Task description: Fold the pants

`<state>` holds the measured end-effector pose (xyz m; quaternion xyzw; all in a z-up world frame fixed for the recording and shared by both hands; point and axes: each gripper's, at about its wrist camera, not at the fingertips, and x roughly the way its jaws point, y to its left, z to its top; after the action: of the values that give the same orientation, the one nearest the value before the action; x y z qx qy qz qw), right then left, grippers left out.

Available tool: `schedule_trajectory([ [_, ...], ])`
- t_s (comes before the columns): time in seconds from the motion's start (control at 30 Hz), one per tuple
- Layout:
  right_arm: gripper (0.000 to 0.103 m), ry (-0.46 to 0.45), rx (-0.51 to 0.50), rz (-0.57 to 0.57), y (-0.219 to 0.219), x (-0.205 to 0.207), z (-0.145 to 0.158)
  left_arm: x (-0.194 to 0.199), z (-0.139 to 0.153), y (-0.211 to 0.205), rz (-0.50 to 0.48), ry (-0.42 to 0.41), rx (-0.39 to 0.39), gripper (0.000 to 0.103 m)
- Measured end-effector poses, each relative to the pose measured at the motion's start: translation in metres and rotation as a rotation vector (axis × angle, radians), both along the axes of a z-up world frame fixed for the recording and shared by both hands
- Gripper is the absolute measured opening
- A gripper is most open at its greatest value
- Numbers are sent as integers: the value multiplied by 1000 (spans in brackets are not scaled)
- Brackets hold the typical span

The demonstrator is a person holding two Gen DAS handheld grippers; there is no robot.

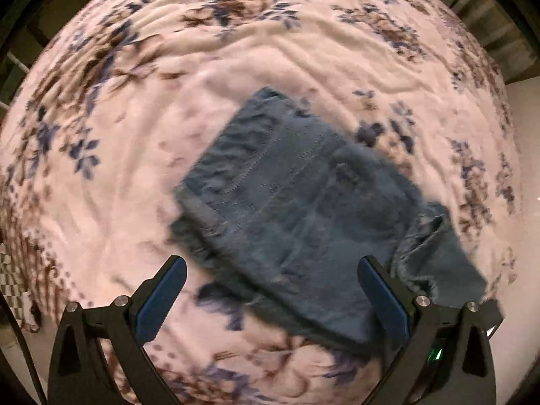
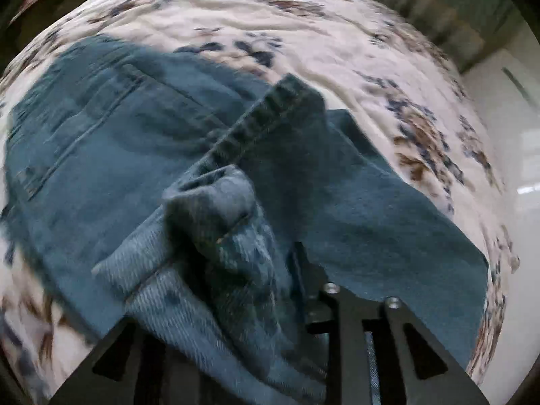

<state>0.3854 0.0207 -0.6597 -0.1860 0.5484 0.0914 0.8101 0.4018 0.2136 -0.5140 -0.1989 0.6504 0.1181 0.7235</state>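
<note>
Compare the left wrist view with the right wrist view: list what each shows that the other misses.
Left wrist only: the whole folded jeans as one bundle, and the open left hand-held gripper with nothing between its blue pads.

Right wrist only: a stitched hem close up, with denim draped over the right hand-held gripper, hiding its fingers.

Both: the jeans on the floral bedspread.

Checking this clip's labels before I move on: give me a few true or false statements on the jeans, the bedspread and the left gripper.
1. The blue jeans lie folded on a floral bedspread. True.
2. The left gripper is clamped on the denim. False: its jaws stand wide apart, nothing pinched.
3. The bedspread is plain white. False: it is pale pink with blue and brown flowers.
4. In the right wrist view, a stitched hem lies on top of the jeans. True.
5. Denim covers much of the right gripper. True.
</note>
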Motion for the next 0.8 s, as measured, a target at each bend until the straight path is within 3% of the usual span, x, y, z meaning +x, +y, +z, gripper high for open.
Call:
schedule_trajectory([
  [0.03,59,31,77,8,-5,-4,10,7,1,-6,-6,-12,-33,103],
  [0.07,89,73,168,-1,-13,-7,20,12,2,-12,-12,-16,-53,103],
  [0.1,91,105,252,-16,-21,-11,30,18,2,-19,-23,-22,-81,103],
  [0.2,91,147,468,-181,-68,-33,64,32,-9,-56,-93,0,-171,103],
  [0.3,91,172,595,-493,-143,-66,81,38,-38,-100,-198,73,-227,103],
  [0.4,85,251,775,-890,-234,-108,61,38,-74,-138,-285,175,-235,103],
  [0.47,76,288,861,-1043,-269,-124,42,34,-91,-158,-332,211,-212,101],
  [0.5,68,302,912,-1123,-286,-133,30,33,-92,-161,-342,211,-196,93],
  [0.57,66,317,977,-1185,-300,-137,15,29,-90,-170,-376,189,-146,68],
  [0.63,63,326,1053,-1227,-309,-134,0,24,-86,-173,-411,177,-72,35],
  [0.7,63,327,1092,-1262,-313,-133,-6,20,-81,-167,-405,162,-73,24],
  [0.77,59,327,1096,-1281,-316,-132,-10,15,-75,-161,-394,153,-79,19],
  [0.8,45,327,1084,-1292,-317,-133,-11,12,-73,-159,-395,153,-77,18],
])
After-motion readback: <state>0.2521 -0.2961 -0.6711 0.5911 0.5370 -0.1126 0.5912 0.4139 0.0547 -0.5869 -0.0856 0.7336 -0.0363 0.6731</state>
